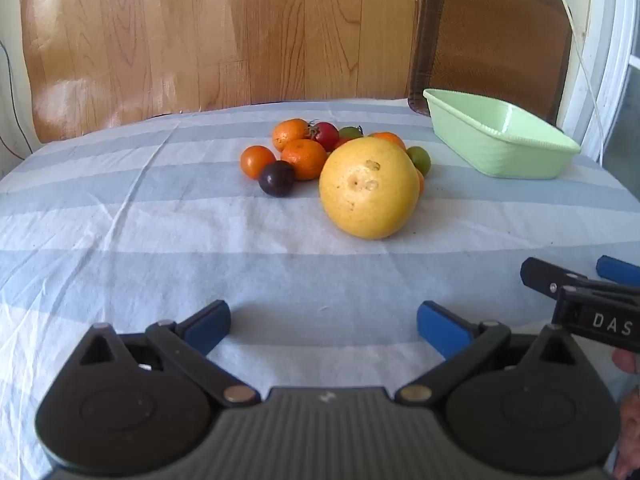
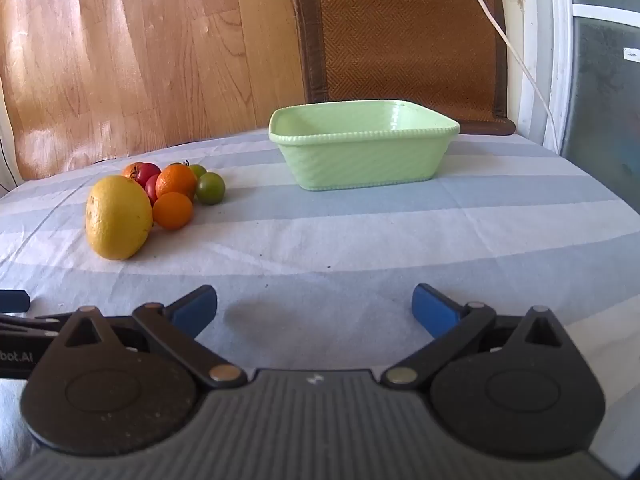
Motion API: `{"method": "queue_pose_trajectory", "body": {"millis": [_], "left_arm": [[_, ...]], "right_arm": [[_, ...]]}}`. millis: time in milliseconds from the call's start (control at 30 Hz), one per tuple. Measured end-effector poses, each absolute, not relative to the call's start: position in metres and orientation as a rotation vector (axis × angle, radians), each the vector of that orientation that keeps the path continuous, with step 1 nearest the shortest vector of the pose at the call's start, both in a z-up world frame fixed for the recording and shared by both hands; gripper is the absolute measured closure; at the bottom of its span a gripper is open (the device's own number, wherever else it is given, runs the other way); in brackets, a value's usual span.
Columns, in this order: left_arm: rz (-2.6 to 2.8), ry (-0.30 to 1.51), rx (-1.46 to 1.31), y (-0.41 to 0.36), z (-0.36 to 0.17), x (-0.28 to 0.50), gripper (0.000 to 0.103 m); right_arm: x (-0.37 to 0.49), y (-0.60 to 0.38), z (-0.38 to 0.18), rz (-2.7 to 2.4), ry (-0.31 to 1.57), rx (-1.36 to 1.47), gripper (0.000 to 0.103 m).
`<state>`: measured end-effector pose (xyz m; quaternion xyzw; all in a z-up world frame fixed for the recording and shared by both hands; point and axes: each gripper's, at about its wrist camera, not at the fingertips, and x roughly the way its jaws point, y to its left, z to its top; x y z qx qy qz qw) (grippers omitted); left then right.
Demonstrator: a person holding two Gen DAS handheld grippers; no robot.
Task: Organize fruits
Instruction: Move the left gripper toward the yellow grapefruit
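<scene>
A heap of fruit lies on the striped tablecloth (image 1: 160,216): a big yellow grapefruit (image 1: 369,188) (image 2: 119,217) in front, several oranges (image 1: 304,159) (image 2: 173,210), a red tomato (image 1: 325,135) (image 2: 146,171), green tomatoes (image 1: 419,160) (image 2: 210,188) and a dark plum (image 1: 276,178). A light green dish (image 1: 496,136) (image 2: 360,148) stands to the right of the heap, nothing visible inside it. My left gripper (image 1: 323,326) is open and well short of the grapefruit. My right gripper (image 2: 315,310) is open with nothing between its fingers, short of the dish.
A brown woven chair back (image 1: 492,40) (image 2: 404,40) stands behind the dish. Wood-grain panelling (image 1: 180,32) backs the table. A white cord (image 2: 516,52) hangs at the right. The right gripper's arm (image 1: 588,304) shows at the left wrist view's right edge.
</scene>
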<state>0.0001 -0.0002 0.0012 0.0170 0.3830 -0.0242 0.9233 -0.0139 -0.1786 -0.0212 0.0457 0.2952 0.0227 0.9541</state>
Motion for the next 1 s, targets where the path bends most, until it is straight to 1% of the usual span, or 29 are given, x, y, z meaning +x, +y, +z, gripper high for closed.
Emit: {"method": "queue_pose_trajectory", "body": {"millis": [67,133,200,233,267,300,333,400,467,567,700,867,1000], "left_arm": [[-0.069,0.777,0.018,-0.002,0.002,0.000,0.000],[-0.106,0.743,-0.052,0.018,0.002,-0.011,0.000],[-0.139,0.739,-0.074,0.022,0.005,-0.015,0.000],[-0.158,0.732,-0.110,0.028,0.006,-0.017,0.000],[-0.181,0.726,-0.165,0.038,0.003,-0.014,0.000],[-0.201,0.710,-0.210,0.045,0.003,-0.016,0.000],[-0.243,0.686,-0.266,0.060,0.002,-0.017,0.000],[-0.297,0.644,-0.404,0.081,-0.002,-0.021,0.000],[-0.317,0.645,-0.455,0.093,-0.001,-0.020,0.000],[-0.195,0.641,-0.367,0.100,0.006,-0.020,0.000],[-0.134,0.622,-0.403,0.132,0.002,-0.009,0.000],[-0.110,0.594,-0.406,0.157,0.002,-0.014,0.000],[-0.136,0.570,-0.428,0.165,0.004,-0.014,0.001]], "right_arm": [[-0.015,-0.176,-0.019,0.047,0.579,0.084,0.000],[-0.017,-0.173,-0.016,0.047,0.546,0.079,0.001],[-0.018,-0.168,-0.011,0.060,0.517,0.079,0.011],[-0.018,-0.166,-0.008,0.067,0.504,0.080,0.013],[-0.017,-0.163,-0.007,0.076,0.495,0.083,0.019],[-0.017,-0.163,0.001,0.090,0.481,0.072,0.027],[-0.014,-0.156,0.000,0.103,0.478,0.075,0.031],[-0.009,-0.155,0.003,0.138,0.479,0.098,0.045],[-0.005,-0.148,0.005,0.161,0.472,0.102,0.050],[-0.001,-0.139,0.009,0.213,0.464,0.094,0.058],[0.010,-0.128,0.017,0.295,0.476,0.112,0.061],[0.029,-0.115,0.018,0.364,0.519,0.135,0.061],[0.033,-0.105,0.021,0.427,0.518,0.148,0.061]]}}
